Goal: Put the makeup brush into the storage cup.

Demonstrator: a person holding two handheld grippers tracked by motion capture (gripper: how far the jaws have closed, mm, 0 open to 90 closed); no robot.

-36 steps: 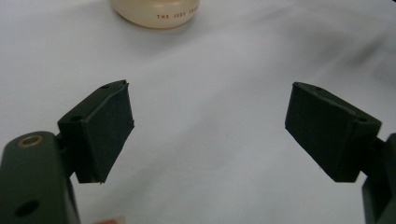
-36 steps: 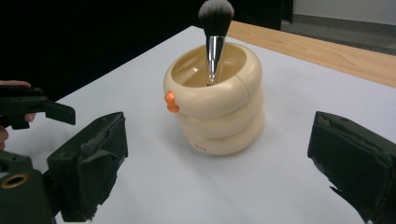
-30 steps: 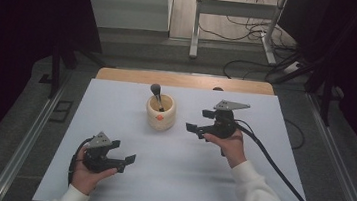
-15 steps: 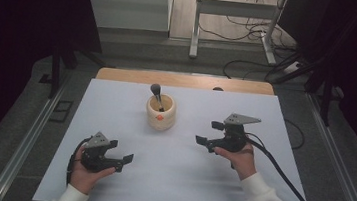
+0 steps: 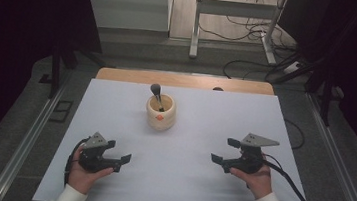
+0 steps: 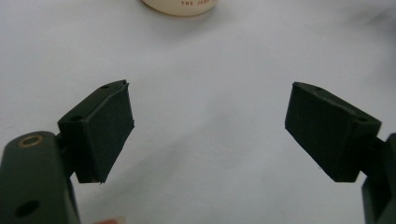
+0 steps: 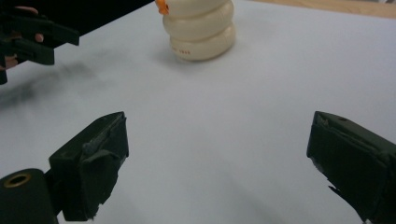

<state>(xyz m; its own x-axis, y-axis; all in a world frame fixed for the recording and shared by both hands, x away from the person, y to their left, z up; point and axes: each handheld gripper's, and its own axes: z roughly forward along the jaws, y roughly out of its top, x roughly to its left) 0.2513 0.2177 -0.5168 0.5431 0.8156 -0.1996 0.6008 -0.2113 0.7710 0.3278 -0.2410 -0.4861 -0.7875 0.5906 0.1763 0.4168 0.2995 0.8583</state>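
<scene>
A cream, ribbed cup (image 5: 160, 112) stands at the middle back of the white table top (image 5: 177, 186), with a dark round-headed tool (image 5: 156, 90) leaning in it. My left gripper (image 5: 121, 162) rests at the near left, held by a hand, open and empty, pointing right. At the near right my right gripper (image 5: 224, 150) is open and empty too, pointing left. In the left gripper view the gripper (image 6: 208, 126) spans bare table, and the cup's base (image 6: 180, 5) sits at the top edge. The right gripper view shows its gripper (image 7: 217, 158) wide apart, the cup (image 7: 201, 30) ahead.
A wooden strip (image 5: 119, 74) runs along the table's back edge, with a small dark object (image 5: 217, 89) on it. Metal rails flank both sides of the table. A cable (image 5: 293, 185) trails from the right gripper. The left gripper (image 7: 28, 37) appears far off in the right gripper view.
My right gripper has moved away from the cup, toward the near right of the table, staying open. The left gripper and the cup have stayed put.
</scene>
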